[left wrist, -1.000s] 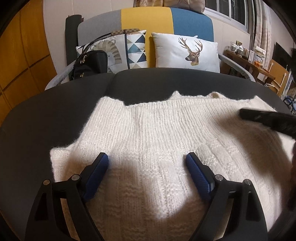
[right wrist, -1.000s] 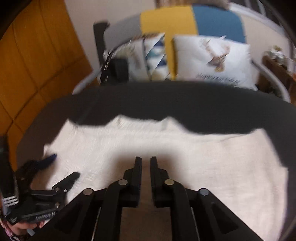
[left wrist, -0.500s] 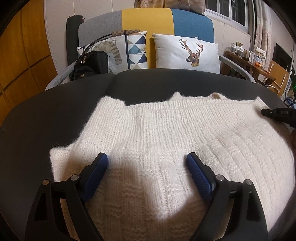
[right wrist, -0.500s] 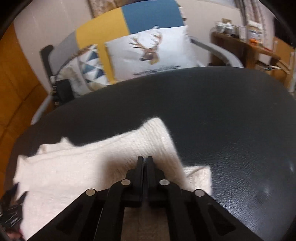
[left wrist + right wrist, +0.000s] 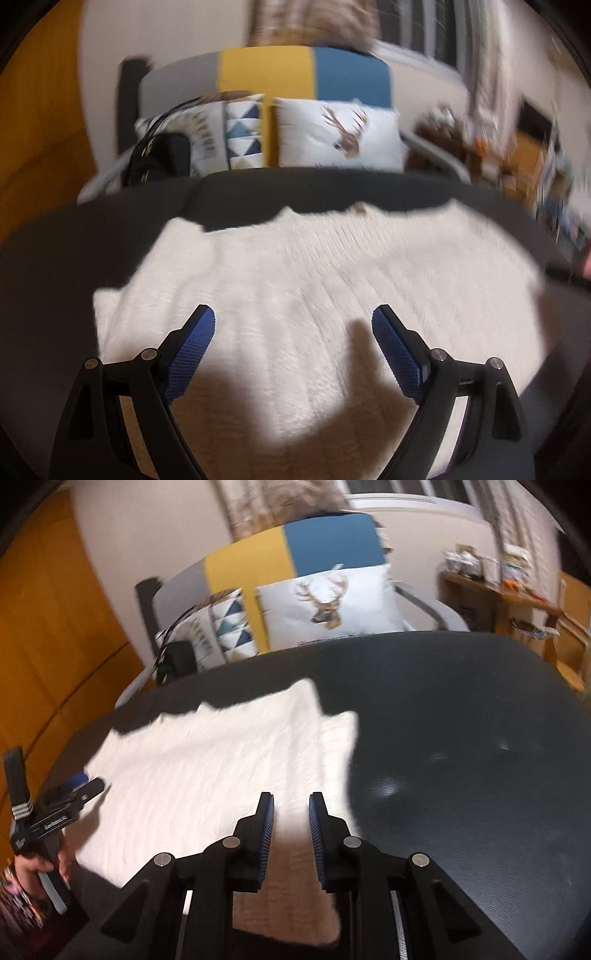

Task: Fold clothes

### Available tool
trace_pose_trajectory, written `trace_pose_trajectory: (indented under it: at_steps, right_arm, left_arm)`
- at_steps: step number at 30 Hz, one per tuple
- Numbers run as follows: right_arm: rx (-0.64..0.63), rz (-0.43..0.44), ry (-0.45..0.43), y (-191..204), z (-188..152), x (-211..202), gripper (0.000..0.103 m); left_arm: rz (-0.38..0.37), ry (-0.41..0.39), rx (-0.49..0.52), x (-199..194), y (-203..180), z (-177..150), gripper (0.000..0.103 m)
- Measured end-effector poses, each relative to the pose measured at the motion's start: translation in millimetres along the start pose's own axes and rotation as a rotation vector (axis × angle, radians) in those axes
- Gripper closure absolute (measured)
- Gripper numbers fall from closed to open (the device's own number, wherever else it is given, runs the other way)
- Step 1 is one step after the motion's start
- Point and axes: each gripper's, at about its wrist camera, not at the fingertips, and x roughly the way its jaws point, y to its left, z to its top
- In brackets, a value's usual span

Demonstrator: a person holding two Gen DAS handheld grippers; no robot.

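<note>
Right wrist view, evening in a sitting room: the right tongs [image 5: 291,805], which were pressed shut half a second ago, have just been opening and now stand narrowly apart above the right edge of a white knitted sweater [image 5: 207,768], nothing between the pads. The sweater lies flat on a dark round bench [image 5: 461,709], its right side doubled so that a second layer peeps out beyond the top edge. That reads as one fold laid down and let go, with the next still to come.

On the left wrist view, the left tongs [image 5: 293,332] hang wide open over the near half of the same sweater [image 5: 314,266], gripping nothing; the picture is now smeared where a moment ago it was crisp, so this hand has begun to shift.

Only the right view shows the folded right edge, the bare stretch of bench beside it, and a person's hand [image 5: 35,864] holding the other tool at the sweater's left edge. Only the left view takes in the sweater's far hem from end to end. Both catch the deer cushion [image 5: 328,602] on the sofa behind.
</note>
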Motion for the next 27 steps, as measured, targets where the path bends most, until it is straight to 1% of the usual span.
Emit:
trace_pose_trajectory:
  at_steps: [1, 2, 3, 4, 6, 8, 9, 11, 12, 14, 16, 17, 18, 20, 22, 24, 25, 27]
  right_arm:
    - [-0.011, -0.036, 0.033, 3, -3, 10, 0.085]
    - [-0.018, -0.079, 0.059, 3, -6, 19, 0.088]
    - [-0.016, -0.102, 0.054, -1, -8, 24, 0.088]
    - [0.008, -0.103, 0.036, -7, -9, 26, 0.088]
    - [0.094, -0.074, 0.015, -19, -8, 24, 0.088]
    - [0.164, -0.052, -0.028, -26, -9, 6, 0.088]
    - [0.180, -0.044, -0.059, -28, -9, -4, 0.086]
    - [0.139, -0.018, -0.115, -25, -11, -29, 0.091]
    - [0.106, -0.008, -0.117, -19, -14, -37, 0.094]
    - [0.044, 0.015, -0.081, -6, -22, -40, 0.094]
    - [-0.003, 0.042, -0.027, 7, -31, -35, 0.095]
    - [-0.003, 0.040, 0.005, 9, -36, -27, 0.095]
    - [-0.002, 0.020, 0.033, 7, -38, -19, 0.095]
    - [0.002, -0.053, 0.090, 1, -46, -6, 0.102]
    - [0.043, -0.038, 0.077, -6, -47, -5, 0.103]
    - [0.111, -0.008, 0.075, -10, -44, -9, 0.101]
    - [0.109, 0.003, 0.052, -6, -43, -14, 0.097]
    - [0.050, 0.021, 0.004, 11, -37, -17, 0.095]
  left_arm:
    - [0.021, 0.013, 0.034, 5, -4, -3, 0.013]
    - [0.014, 0.013, 0.031, 8, -2, -6, 0.013]
    - [-0.002, 0.023, 0.013, 10, 2, -7, 0.010]
    - [-0.018, 0.034, -0.006, 12, 6, -8, 0.009]
    - [-0.042, 0.046, -0.026, 12, 12, -9, 0.008]
    - [-0.047, 0.038, -0.018, 6, 12, -11, 0.008]
    - [-0.049, 0.024, -0.019, -1, 10, -14, 0.008]
    - [-0.057, -0.013, -0.035, -15, 8, -19, 0.008]
    - [-0.059, -0.034, -0.054, -22, 8, -24, 0.008]
    - [-0.060, -0.064, -0.088, -31, 8, -33, 0.008]
    - [-0.045, -0.048, -0.084, -29, 7, -37, 0.008]
    - [-0.037, -0.039, -0.080, -27, 7, -38, 0.008]
    - [-0.025, -0.032, -0.066, -25, 6, -39, 0.008]
    - [-0.019, -0.029, -0.052, -24, 6, -39, 0.008]
    - [-0.023, -0.028, -0.060, -27, 9, -40, 0.008]
    - [-0.033, -0.032, -0.098, -36, 14, -43, 0.008]
    - [-0.033, -0.040, -0.117, -41, 17, -45, 0.008]
    - [-0.013, -0.069, -0.161, -53, 21, -52, 0.008]
